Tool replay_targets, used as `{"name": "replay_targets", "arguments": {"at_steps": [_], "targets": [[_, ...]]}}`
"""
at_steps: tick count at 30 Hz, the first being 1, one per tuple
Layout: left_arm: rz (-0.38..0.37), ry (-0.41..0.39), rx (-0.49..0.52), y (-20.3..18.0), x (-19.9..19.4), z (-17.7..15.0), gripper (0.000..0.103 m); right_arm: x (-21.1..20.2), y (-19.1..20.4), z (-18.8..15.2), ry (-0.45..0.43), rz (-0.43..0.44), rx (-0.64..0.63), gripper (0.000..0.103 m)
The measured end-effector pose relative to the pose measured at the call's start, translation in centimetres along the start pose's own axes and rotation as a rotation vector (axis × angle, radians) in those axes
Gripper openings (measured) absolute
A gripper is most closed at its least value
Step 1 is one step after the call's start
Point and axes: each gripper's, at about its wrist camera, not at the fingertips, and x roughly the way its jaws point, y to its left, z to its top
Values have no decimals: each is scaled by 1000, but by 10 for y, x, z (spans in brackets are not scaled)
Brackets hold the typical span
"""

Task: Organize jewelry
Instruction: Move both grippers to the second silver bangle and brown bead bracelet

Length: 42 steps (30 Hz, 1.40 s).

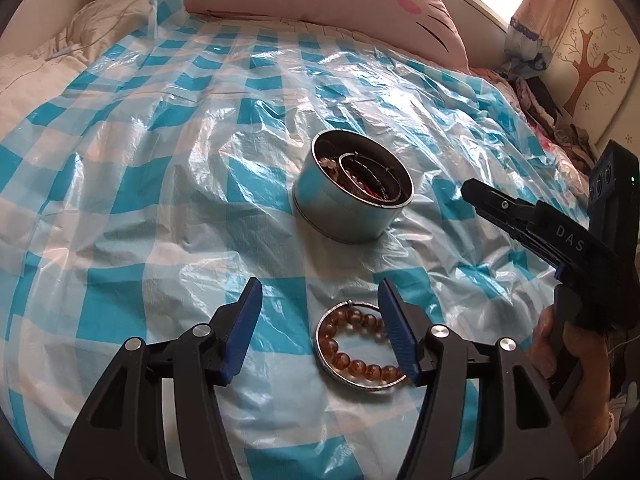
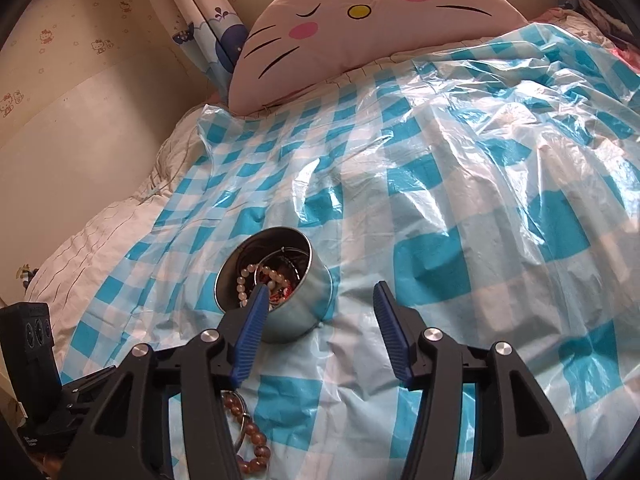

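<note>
A round silver tin (image 1: 348,196) stands on the blue-checked plastic sheet and holds beads and a metal ring; it also shows in the right wrist view (image 2: 280,292). A brown bead bracelet (image 1: 352,344) lies with a silver bangle (image 1: 332,372) on the sheet, nearer than the tin. My left gripper (image 1: 318,300) is open and empty just above them, its right finger over their edge. My right gripper (image 2: 318,292) is open and empty, hovering right of the tin; it shows in the left wrist view (image 1: 470,190). The bracelet also shows under it (image 2: 252,436).
The blue-checked plastic sheet (image 1: 160,160) covers a soft, wrinkled bed. A pink cat-face pillow (image 2: 372,28) lies at the head. A wall (image 2: 80,80) runs along the bed's left side. Clothes (image 1: 560,120) are piled at the right.
</note>
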Motion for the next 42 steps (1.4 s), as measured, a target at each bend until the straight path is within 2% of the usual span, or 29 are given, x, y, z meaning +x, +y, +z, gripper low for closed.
{"name": "replay_targets", "arguments": {"at_steps": [4,7,9,16,17,18,21,24,27,30,32,36,39,42], "targets": [[-22,67,119,-26,6,-13,70,-17,-7,-13,-4,-12,26,61],[0,93,198,-41,10,-20,76,-26,-12,-20,-3,-11,49,62],[23,111,218,-44,13,-22,76,-28,-15,-22,-2,-8,61,62],[27,146,199,-40,21,-23,76,-27,-14,-22,3,7,60,62],[19,143,197,-40,22,-22,63,-27,-13,-23,4,9,57,62],[13,144,193,-39,22,-22,62,-27,-13,-23,6,10,57,62],[16,108,168,-35,16,-19,61,-25,-13,-23,15,5,53,62],[1,63,102,-22,7,-13,61,-22,-10,-25,33,-14,31,62],[13,22,27,-7,0,-6,61,-15,5,-30,72,-29,-55,62],[44,-3,-41,7,-2,-2,61,1,32,-42,145,-44,-198,62],[68,-6,-72,13,-2,-1,61,10,51,-53,177,-67,-311,62],[102,9,-86,19,3,0,62,26,71,-73,231,-183,-476,62],[132,15,-55,15,6,-1,62,25,63,-71,200,-291,-486,62],[136,18,-41,13,7,-2,62,21,47,-61,192,-266,-401,62]]}}
